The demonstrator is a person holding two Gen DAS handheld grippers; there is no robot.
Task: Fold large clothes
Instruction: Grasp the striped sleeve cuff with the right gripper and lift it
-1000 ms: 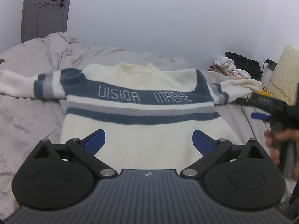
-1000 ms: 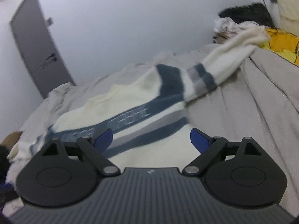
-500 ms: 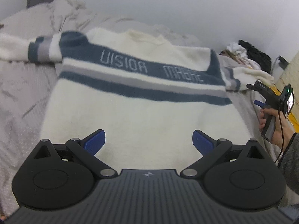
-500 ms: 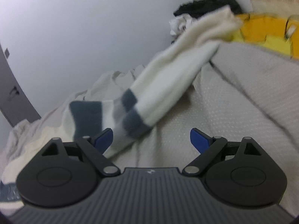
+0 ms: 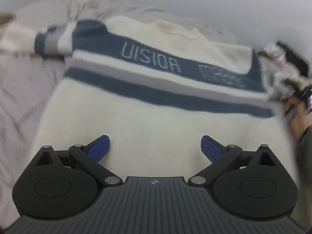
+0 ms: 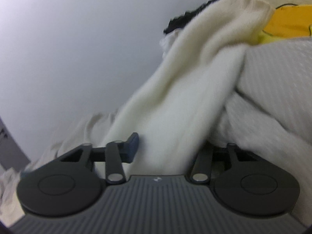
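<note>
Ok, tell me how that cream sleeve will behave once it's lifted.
Probably floppy: the sleeve already creases between the closing right gripper jaws. Likely light but bulky, being thick fuzzy knit. It will probably drag the sweater along, since they are joined.

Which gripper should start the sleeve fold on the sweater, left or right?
Right. The right gripper has just been closing with the cream sleeve between its fingers. The left gripper is open over the sweater's body, holding nothing.
</note>
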